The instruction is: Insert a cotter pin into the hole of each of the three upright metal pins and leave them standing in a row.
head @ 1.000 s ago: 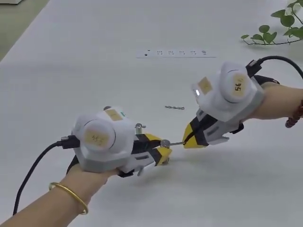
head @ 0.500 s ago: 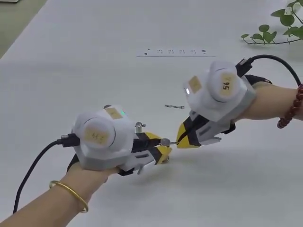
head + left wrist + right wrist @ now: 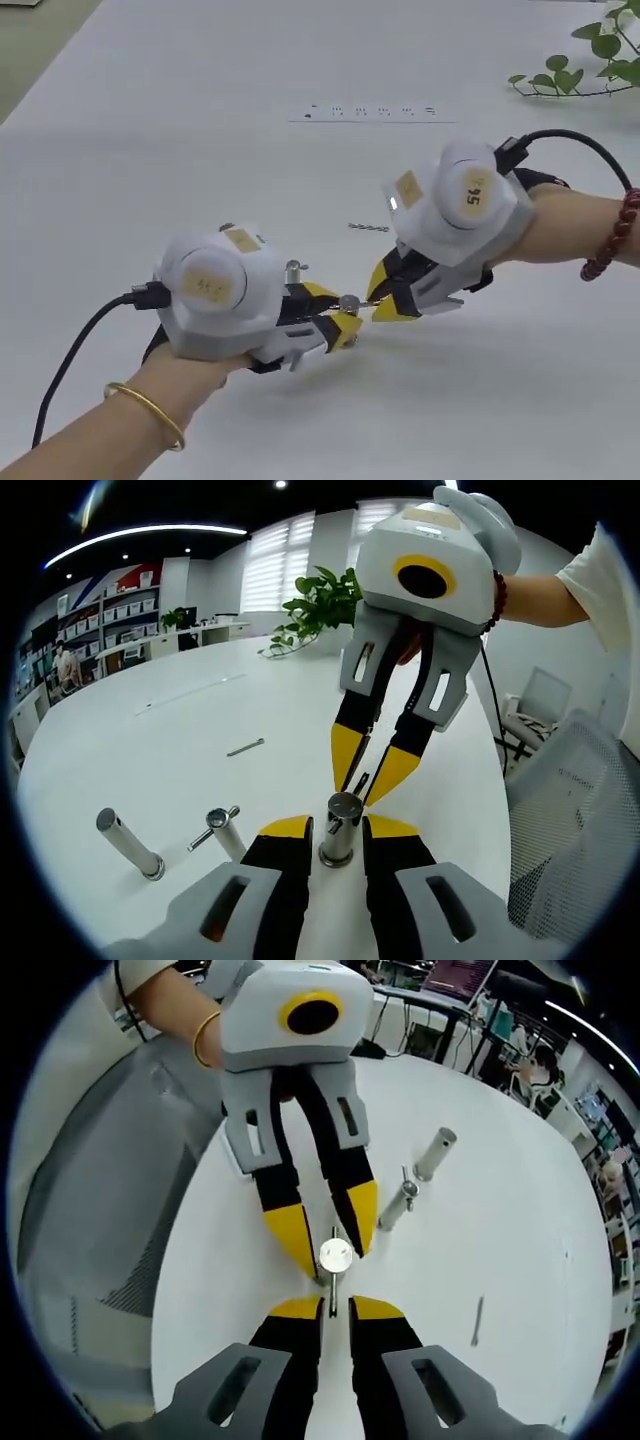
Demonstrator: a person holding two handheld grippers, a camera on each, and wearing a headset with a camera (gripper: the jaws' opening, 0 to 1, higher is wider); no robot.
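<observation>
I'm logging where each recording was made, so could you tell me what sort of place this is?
Probably an open-plan office: a long white table with a power strip on it, a leafy plant at its edge, and a mesh office chair beside it.

Clamped pin [image 3: 340,832]: left gripper [image 3: 345,324] jaws hug its flanks. Right gripper [image 3: 378,302], held cotter pin [image 3: 332,1298] between its tips, crowds its head. Cottered pin [image 3: 224,830] and bare pin [image 3: 128,842] stand just beside. Loose cotter pin [image 3: 368,228] lies beyond; tabletop [image 3: 200,150] open past that.
</observation>
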